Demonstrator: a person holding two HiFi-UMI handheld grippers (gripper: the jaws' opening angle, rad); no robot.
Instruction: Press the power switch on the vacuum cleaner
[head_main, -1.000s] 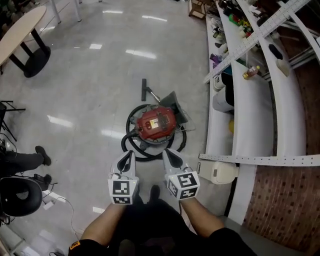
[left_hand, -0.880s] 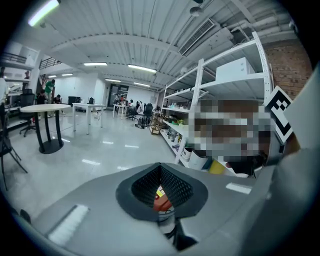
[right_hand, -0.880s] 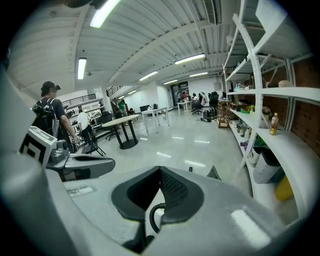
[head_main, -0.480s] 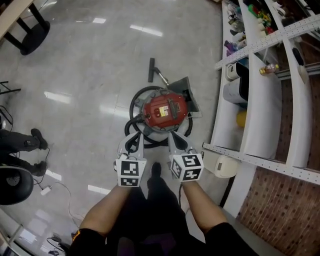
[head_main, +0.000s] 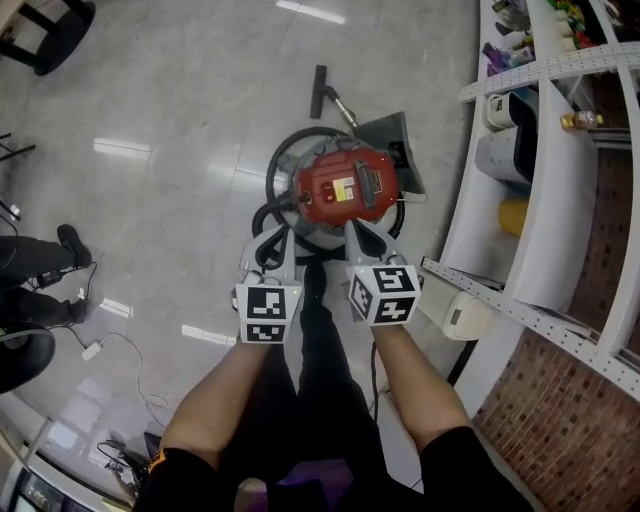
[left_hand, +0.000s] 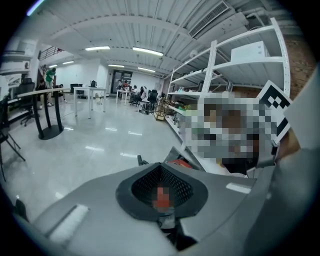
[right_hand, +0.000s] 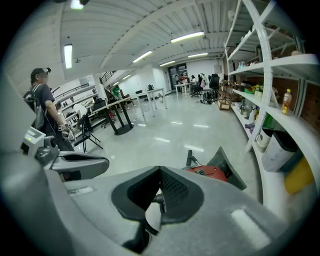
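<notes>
Head view: L gripper (head_main: 274, 236), R gripper (head_main: 360, 232) (jaws together) near vac (head_main: 340, 188).

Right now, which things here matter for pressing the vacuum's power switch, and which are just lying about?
For the job: vacuum cleaner, left gripper, right gripper, both shut and empty.
Just lying about: floor nozzle, bottle, yellow thing, white plug.

- The right gripper (right_hand: 159, 170): matt grey plastic shell, black dimpled pads (right_hand: 174, 189).
- The vacuum cleaner (head_main: 340, 190), ahead of the right gripper: glossy red plastic top.
- The floor (head_main: 170, 110) beyond: smooth, polished, mirroring lights.
</notes>
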